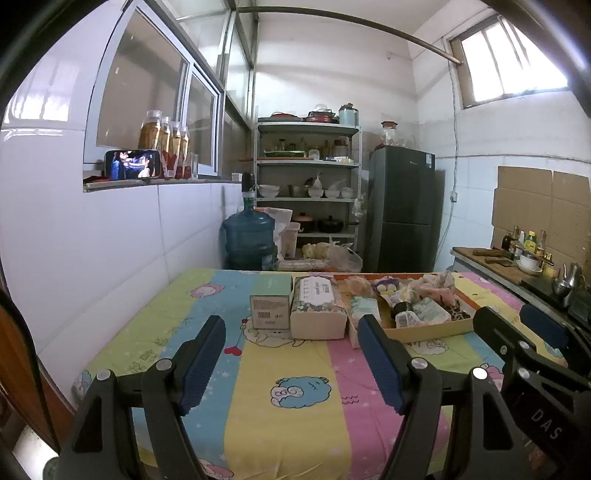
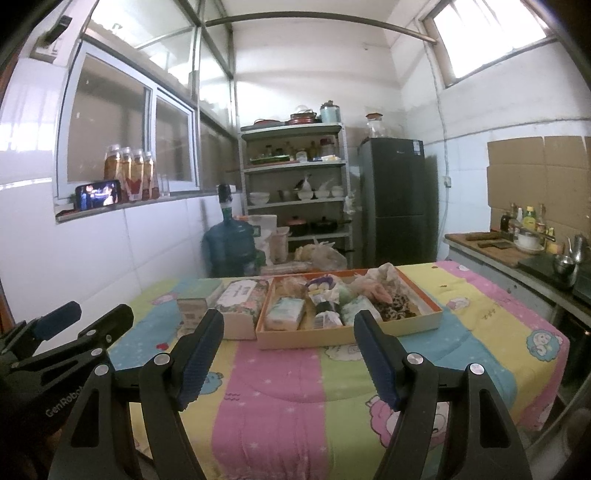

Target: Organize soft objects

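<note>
A striped cartoon quilt is covering the bench (image 2: 280,398) beneath both wide-open, empty fingers. Beyond the right gripper (image 2: 288,354), a shallow cardboard tray (image 2: 332,334) is holding soft packets; two boxy cartons are sitting ahead of the left gripper (image 1: 291,354).

Daylight via high window (image 1: 506,62) w/ glare; sharp center, heavy fisheye warp + dark corners.

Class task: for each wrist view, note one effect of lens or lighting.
Left wrist view: the high barred window is blown out white, and the fisheye bows the long metal ceiling rod. Right wrist view: black vignette fills the corners; the blue plastic water jug looks smeared.
</note>
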`<state>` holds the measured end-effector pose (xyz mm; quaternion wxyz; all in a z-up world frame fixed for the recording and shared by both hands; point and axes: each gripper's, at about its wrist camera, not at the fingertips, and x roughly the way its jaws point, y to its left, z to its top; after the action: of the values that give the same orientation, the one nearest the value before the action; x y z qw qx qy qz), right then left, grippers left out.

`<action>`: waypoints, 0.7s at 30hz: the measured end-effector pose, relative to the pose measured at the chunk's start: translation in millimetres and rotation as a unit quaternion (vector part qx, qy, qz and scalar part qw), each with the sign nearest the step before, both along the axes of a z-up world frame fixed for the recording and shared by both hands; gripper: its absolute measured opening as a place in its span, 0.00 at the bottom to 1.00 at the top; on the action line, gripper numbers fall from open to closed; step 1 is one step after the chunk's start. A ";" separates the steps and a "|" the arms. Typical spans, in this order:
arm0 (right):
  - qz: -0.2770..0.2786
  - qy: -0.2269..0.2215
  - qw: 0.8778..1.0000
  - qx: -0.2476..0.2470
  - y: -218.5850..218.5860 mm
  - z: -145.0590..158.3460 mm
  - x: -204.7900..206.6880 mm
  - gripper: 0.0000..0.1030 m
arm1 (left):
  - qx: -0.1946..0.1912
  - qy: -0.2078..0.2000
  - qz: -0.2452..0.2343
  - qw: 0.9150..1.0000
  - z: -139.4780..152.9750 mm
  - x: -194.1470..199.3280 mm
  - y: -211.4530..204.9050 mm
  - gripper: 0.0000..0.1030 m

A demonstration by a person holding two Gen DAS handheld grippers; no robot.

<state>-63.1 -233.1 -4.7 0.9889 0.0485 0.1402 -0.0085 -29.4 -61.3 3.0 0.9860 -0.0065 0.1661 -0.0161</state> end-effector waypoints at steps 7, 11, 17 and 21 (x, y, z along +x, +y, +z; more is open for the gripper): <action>0.000 -0.001 1.000 0.000 -0.4 0.6 -0.1 0.73 | 0.003 0.000 -0.004 1.000 1.7 0.2 0.1 0.71; 0.000 -0.001 1.000 0.000 0.0 1.4 -0.1 0.73 | 0.003 -0.001 -0.005 1.000 2.5 1.3 1.4 0.71; 0.000 -0.001 1.000 0.000 0.2 1.1 -0.3 0.73 | 0.003 -0.001 -0.005 1.000 2.9 1.2 1.5 0.71; 0.000 -0.002 1.000 -0.001 1.3 1.7 0.1 0.73 | 0.003 -0.001 -0.005 1.000 2.3 1.1 1.3 0.72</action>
<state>-63.0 -231.7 -3.0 0.9891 0.0479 0.1386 -0.0085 -28.3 -60.1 5.3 0.9860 -0.0030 0.1651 -0.0208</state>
